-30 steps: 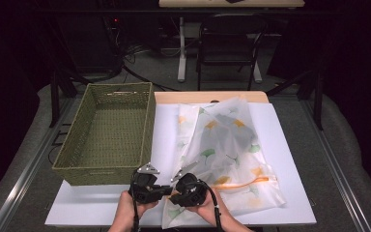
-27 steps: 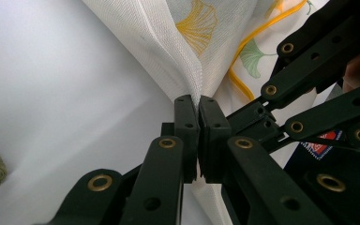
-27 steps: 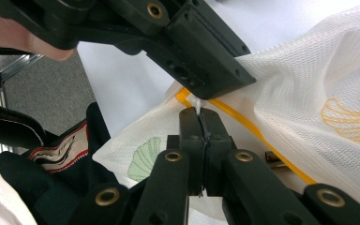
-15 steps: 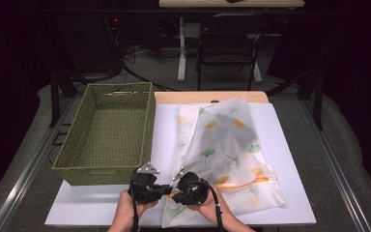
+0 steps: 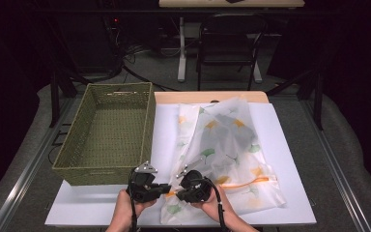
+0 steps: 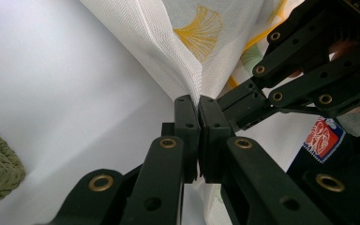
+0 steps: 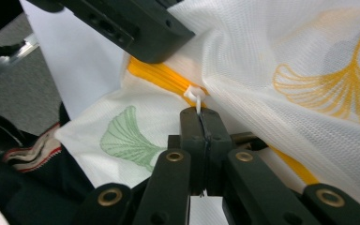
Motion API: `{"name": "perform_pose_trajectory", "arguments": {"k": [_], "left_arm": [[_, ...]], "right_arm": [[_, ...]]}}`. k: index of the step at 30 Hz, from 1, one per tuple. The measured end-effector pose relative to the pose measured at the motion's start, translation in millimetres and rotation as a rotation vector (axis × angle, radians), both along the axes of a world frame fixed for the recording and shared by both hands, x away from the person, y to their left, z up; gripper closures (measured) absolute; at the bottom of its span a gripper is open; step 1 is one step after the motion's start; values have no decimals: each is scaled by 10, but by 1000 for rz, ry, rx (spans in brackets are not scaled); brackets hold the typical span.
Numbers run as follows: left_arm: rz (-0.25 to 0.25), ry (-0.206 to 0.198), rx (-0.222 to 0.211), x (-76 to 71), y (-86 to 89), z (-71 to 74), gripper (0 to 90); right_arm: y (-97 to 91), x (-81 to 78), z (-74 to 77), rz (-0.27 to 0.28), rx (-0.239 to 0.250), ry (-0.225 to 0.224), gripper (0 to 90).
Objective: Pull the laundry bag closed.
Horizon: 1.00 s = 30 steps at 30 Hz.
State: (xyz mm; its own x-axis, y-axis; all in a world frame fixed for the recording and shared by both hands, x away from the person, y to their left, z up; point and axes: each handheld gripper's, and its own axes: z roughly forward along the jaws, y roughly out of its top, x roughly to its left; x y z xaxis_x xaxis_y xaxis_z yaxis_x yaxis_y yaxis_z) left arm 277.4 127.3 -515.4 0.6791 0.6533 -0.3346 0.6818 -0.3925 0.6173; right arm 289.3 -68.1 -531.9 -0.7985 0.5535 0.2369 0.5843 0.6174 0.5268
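A white mesh bag printed with orange and green leaves lies flat on the white board. An orange zipper runs along its near end. My left gripper is at the bag's near-left corner, shut on a fold of the mesh. My right gripper faces it from the right, the two sets of tips almost touching. In the right gripper view the jaws are shut on the small white zipper pull. The left gripper's black jaw reaches in just above it.
An empty green woven basket stands on the left, its front wall just beyond my left hand. The board's front edge is close under both hands. A chair and desk legs stand beyond the table's far edge.
The right hand has shifted a touch to the right with the zipper pull. The left hand has stayed put.
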Motion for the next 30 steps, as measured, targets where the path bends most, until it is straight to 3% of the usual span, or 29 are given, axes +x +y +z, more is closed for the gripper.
{"name": "perform_pose_trajectory", "arguments": {"k": [30], "left_arm": [[30,-12,1,33,62,10,885]], "right_arm": [[-211,121,-76,-76,-46,-4,900]]}}
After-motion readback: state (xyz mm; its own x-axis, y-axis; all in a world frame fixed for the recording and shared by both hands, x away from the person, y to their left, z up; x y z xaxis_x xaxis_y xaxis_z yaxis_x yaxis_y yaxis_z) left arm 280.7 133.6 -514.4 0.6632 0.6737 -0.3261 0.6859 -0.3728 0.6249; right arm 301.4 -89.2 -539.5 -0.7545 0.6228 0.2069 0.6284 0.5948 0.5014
